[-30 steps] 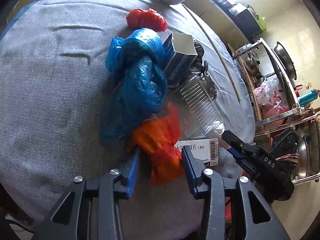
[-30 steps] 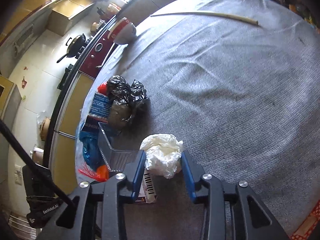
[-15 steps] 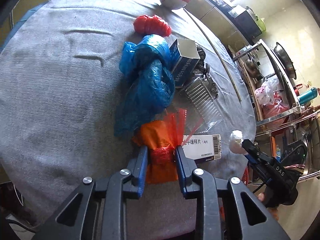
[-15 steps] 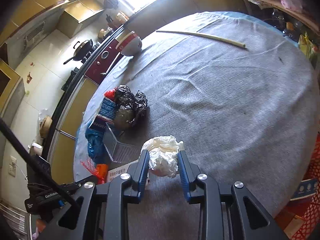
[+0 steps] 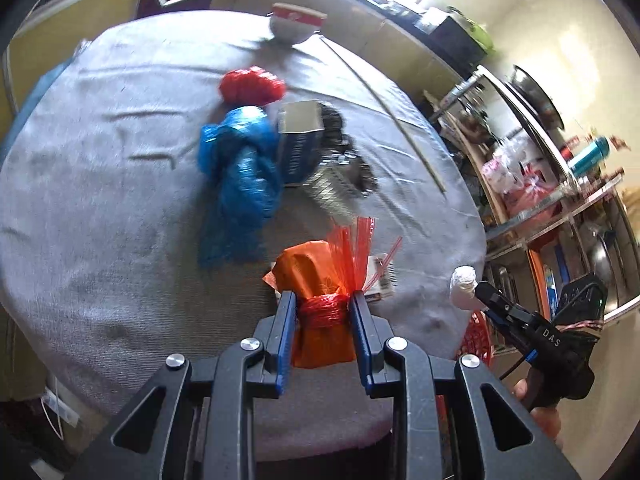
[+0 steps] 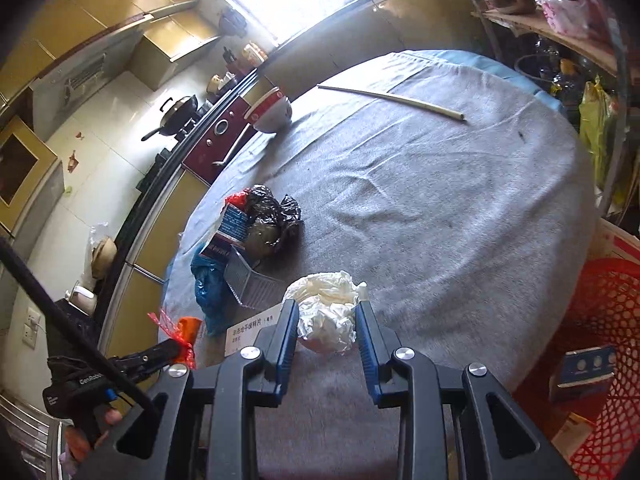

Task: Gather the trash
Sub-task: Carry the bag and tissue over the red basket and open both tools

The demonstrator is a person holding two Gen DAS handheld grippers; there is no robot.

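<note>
Currently the orange bag (image 5: 320,312) is clamped at its tied neck by the left tool (image 5: 323,312), above the near edge of the grey desk (image 5: 100,220). The crumpled white tissue (image 6: 328,312) is pinched in the right tool (image 6: 327,320). A red basket (image 6: 600,340) is seen just beside the desk, right of it

round grey-clothed table (image 6: 460,208) bears bowl (image 6: 270,112), stick (image 6: 392,98) (thin), blue bag (image 5: 240,172).
</note>
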